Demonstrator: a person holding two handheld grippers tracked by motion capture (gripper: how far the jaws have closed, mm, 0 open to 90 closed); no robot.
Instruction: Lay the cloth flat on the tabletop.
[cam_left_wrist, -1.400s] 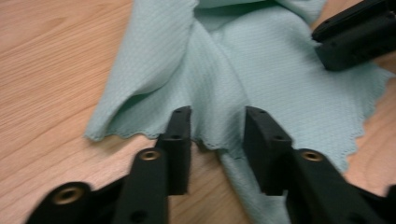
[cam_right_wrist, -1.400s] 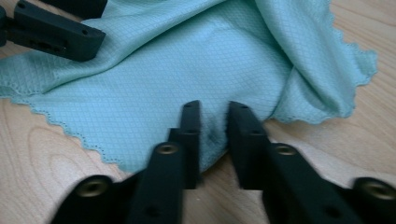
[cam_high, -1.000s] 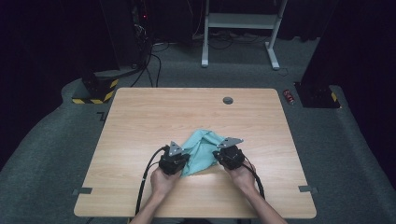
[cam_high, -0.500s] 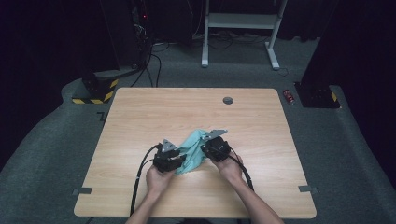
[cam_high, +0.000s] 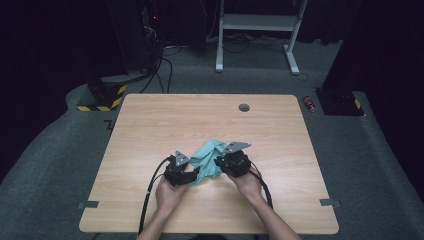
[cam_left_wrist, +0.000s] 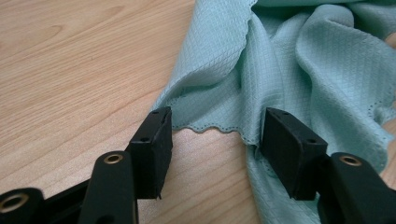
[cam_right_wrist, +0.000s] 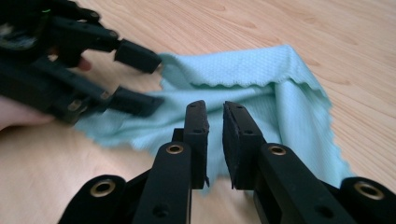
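Wooden table (cam_high: 150, 130), crumpled teal cloth (cam_high: 210, 156)

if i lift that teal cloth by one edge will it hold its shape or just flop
Probably flop: the teal cloth already lies in soft folds and ripples on the table. It looks thin and light, so it should drape. Its woven grid texture likely gives the left gripper fair grip.

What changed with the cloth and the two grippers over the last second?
The right gripper swung in toward the left, and the teal cloth bunched narrower between them. The left gripper sits about where it was, its jaws apart at the scalloped hem; the right's jaws are nearly closed, any grip unclear. The wooden table is otherwise unchanged.
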